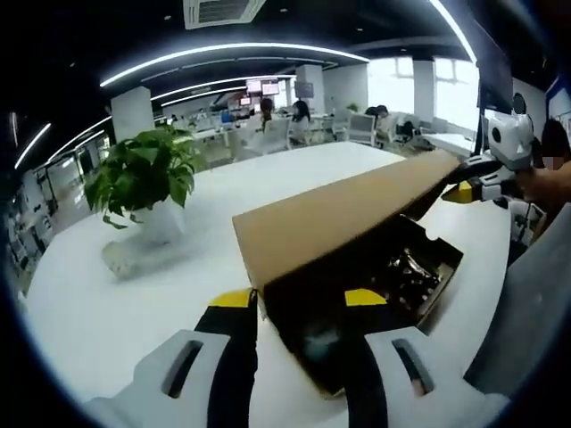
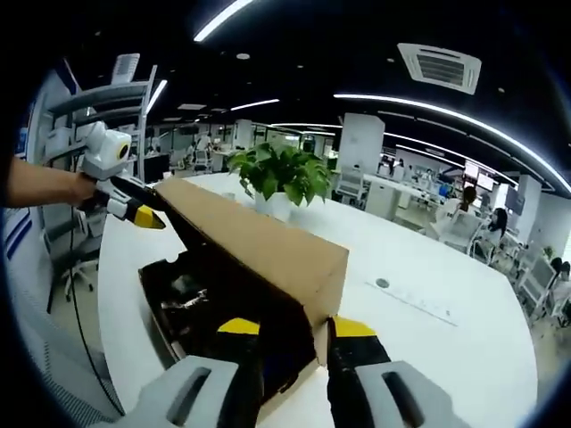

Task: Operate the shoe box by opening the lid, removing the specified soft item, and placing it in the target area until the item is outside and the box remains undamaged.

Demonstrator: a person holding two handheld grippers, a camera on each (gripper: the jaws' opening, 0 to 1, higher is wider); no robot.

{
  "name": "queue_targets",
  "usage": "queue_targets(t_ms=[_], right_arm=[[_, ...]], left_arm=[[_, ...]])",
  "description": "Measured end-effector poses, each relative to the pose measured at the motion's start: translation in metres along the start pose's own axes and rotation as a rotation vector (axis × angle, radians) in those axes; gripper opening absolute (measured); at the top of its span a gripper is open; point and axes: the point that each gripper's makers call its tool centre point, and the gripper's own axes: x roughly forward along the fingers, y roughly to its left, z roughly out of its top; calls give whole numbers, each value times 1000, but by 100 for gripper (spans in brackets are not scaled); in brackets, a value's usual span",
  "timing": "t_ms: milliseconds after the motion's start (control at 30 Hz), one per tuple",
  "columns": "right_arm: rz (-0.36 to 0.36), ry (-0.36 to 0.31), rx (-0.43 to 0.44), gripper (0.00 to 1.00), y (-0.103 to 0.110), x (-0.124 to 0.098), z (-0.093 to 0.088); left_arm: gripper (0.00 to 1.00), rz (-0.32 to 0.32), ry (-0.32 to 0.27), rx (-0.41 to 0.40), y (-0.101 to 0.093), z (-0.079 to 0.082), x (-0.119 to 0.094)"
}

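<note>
A brown cardboard shoe box stands on the white table (image 1: 116, 312) with its lid (image 1: 348, 214) tilted up. Below the lid the black box body (image 1: 428, 285) lies open, and dark, partly shiny contents (image 1: 406, 267) show inside; I cannot make out what they are. My left gripper (image 1: 299, 299) holds the lid's near end corner between its yellow-tipped jaws. At the far end, my right gripper (image 1: 471, 183) clamps the other corner. In the right gripper view, the right gripper (image 2: 296, 327) grips the lid (image 2: 259, 236) at its near end, and the left gripper (image 2: 138, 207) holds the far corner above the dark contents (image 2: 187, 290).
A leafy plant in a white pot (image 1: 147, 183) (image 2: 281, 174) stands on the table beyond the box. A person's hand (image 2: 45, 183) holds the left gripper. Bare table (image 2: 428, 303) stretches to the right of the box. Desks, chairs and seated people fill the office behind.
</note>
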Motion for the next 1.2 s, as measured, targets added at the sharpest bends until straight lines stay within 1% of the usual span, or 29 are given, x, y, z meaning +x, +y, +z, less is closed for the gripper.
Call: queue_targets(t_ms=[133, 267, 500, 533, 633, 867, 1000, 1200], right_arm=[[-22, -7, 10, 14, -10, 4, 4], [-41, -7, 11, 7, -18, 7, 7], [-59, -10, 7, 1, -29, 13, 11], [-60, -11, 17, 1, -31, 15, 12], [-63, -12, 19, 1, -33, 16, 13], [-66, -19, 38, 0, -38, 18, 15], [-68, -24, 42, 0, -40, 20, 16], [-78, -32, 54, 0, -43, 23, 17]], left_arm=[[27, 19, -6, 1, 6, 5, 4], [22, 49, -12, 1, 15, 9, 6], [18, 76, -19, -1, 23, 15, 14], [15, 90, -19, -2, 27, 16, 15], [10, 104, -21, -4, 31, 18, 17], [2, 147, -31, -19, 41, 21, 20], [1, 155, -34, -25, 44, 23, 24], [0, 156, -43, -53, 49, 25, 27]])
